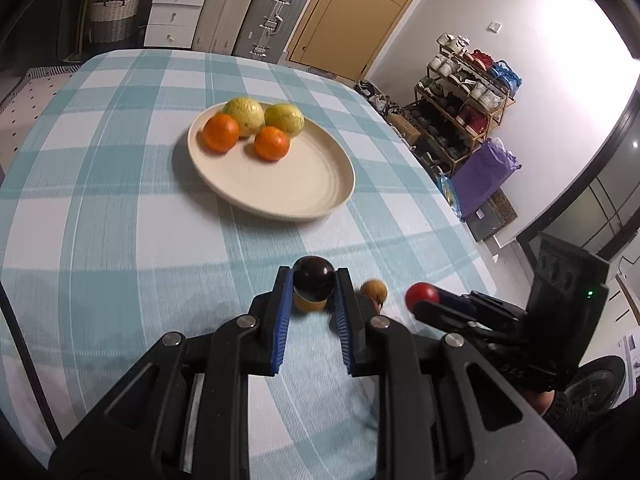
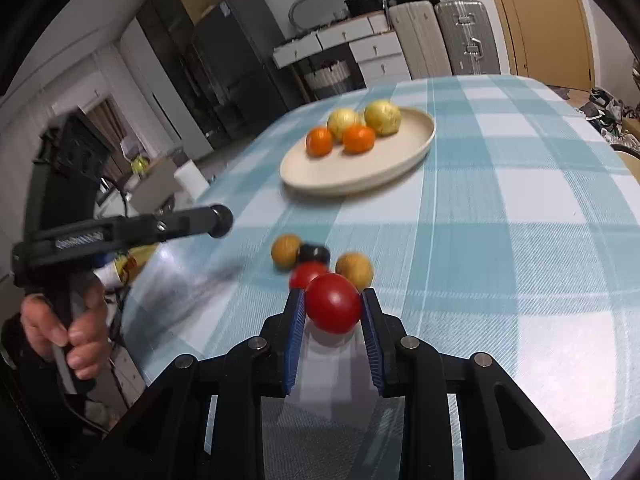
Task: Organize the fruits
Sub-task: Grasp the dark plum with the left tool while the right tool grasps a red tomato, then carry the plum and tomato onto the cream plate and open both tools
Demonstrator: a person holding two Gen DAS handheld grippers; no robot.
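A cream plate (image 1: 304, 184) on the checked tablecloth holds two oranges (image 1: 220, 133) and two yellow-green fruits (image 1: 245, 115); it also shows in the right wrist view (image 2: 320, 172). My left gripper (image 1: 314, 285) is shut on a dark round fruit (image 1: 314, 276), above a brown fruit (image 1: 310, 304). Another brown fruit (image 1: 374, 291) lies to its right. My right gripper (image 2: 334, 304) is shut on a red fruit (image 2: 333, 303). Beyond it lie a second red fruit (image 2: 306, 274), a dark fruit (image 2: 315, 254) and two brown fruits (image 2: 354, 270).
The table edge runs close on the right in the left wrist view (image 1: 452, 216). Suitcases (image 1: 276, 16), drawers (image 1: 172, 16) and a door (image 1: 360, 12) stand behind the table. A shoe rack (image 1: 464, 96) stands at the right.
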